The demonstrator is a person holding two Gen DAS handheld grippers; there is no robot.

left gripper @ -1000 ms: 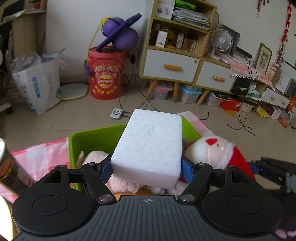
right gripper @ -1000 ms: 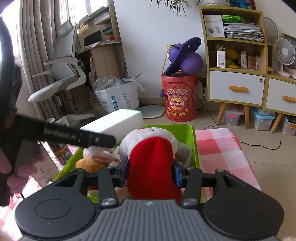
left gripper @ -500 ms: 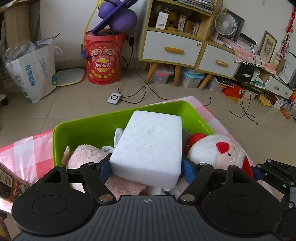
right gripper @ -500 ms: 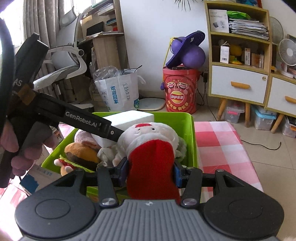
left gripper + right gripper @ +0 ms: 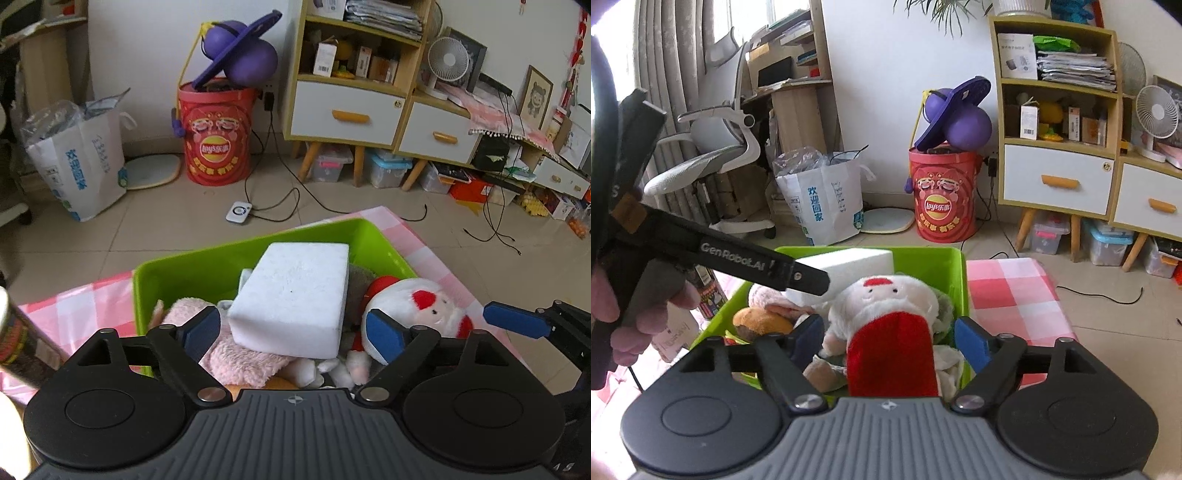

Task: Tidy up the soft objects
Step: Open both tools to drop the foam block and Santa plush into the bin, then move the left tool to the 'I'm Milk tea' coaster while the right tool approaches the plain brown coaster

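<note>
A green bin point(image 5: 207, 269) point(image 5: 956, 273) on a pink checked cloth holds soft toys. A white foam block point(image 5: 295, 295) point(image 5: 849, 262) rests tilted on a pink plush point(image 5: 236, 354). My left gripper point(image 5: 293, 328) straddles the block; its jaws are opening and the blue pads stand clear of it. A Santa plush point(image 5: 417, 310) point(image 5: 890, 325) lies in the bin's right part. My right gripper point(image 5: 890, 343) has its jaws opening, with the Santa's red body between the pads and gaps on both sides. A brown plush point(image 5: 757, 321) lies at the left of the bin.
A person's hand point(image 5: 639, 321) holds the left gripper's handle. A red snack drum point(image 5: 214, 136) with a purple ball toy, a white paper bag point(image 5: 81, 158), a shelf with drawers point(image 5: 351, 92), floor cables and an office chair point(image 5: 713, 155) stand beyond the table.
Both grippers dipped toward the bin, then opened: the left let go of the foam block, the right let go of the Santa plush. Both objects now rest in the bin.
</note>
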